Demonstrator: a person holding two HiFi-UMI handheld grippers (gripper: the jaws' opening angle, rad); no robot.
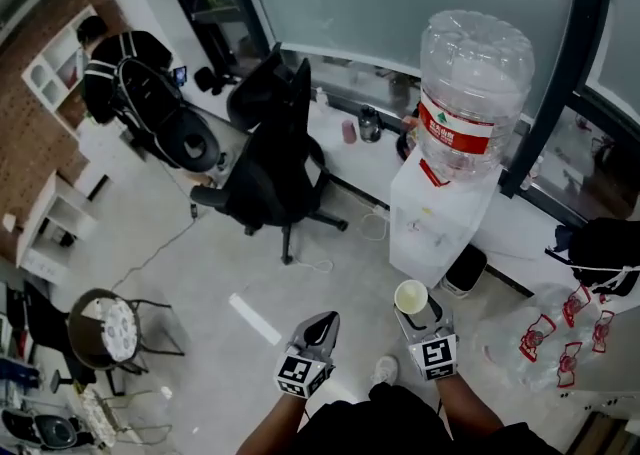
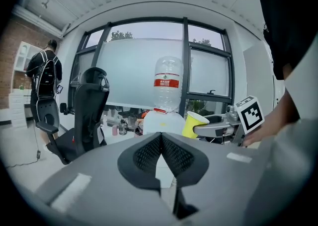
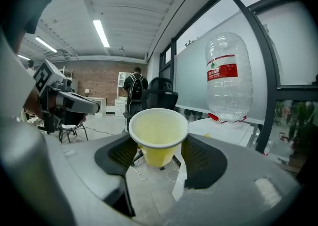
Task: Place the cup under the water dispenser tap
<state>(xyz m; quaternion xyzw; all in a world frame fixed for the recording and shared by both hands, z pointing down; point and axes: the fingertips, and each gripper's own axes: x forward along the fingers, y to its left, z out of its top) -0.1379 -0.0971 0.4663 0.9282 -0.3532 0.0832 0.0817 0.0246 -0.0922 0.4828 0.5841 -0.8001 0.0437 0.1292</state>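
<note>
A yellow paper cup (image 1: 410,295) stands upright between the jaws of my right gripper (image 1: 414,307), which is shut on its sides. The cup (image 3: 158,133) is empty, with the right gripper (image 3: 158,146) round its lower half. The white water dispenser (image 1: 435,223) with a big clear bottle (image 1: 472,93) on top stands ahead, some way beyond the cup. My left gripper (image 1: 322,325) hangs beside the right one, shut and holding nothing. From the left gripper (image 2: 161,139) the cup (image 2: 194,123) shows to the right of the dispenser (image 2: 160,121). The tap is too small to make out.
A black office chair (image 1: 272,158) stands left of the dispenser, and a person (image 1: 110,63) is at the far left. A dark bin (image 1: 464,269) sits by the dispenser's base. Empty water bottles (image 1: 545,341) lie on the floor at right. A round stool (image 1: 100,328) is at lower left.
</note>
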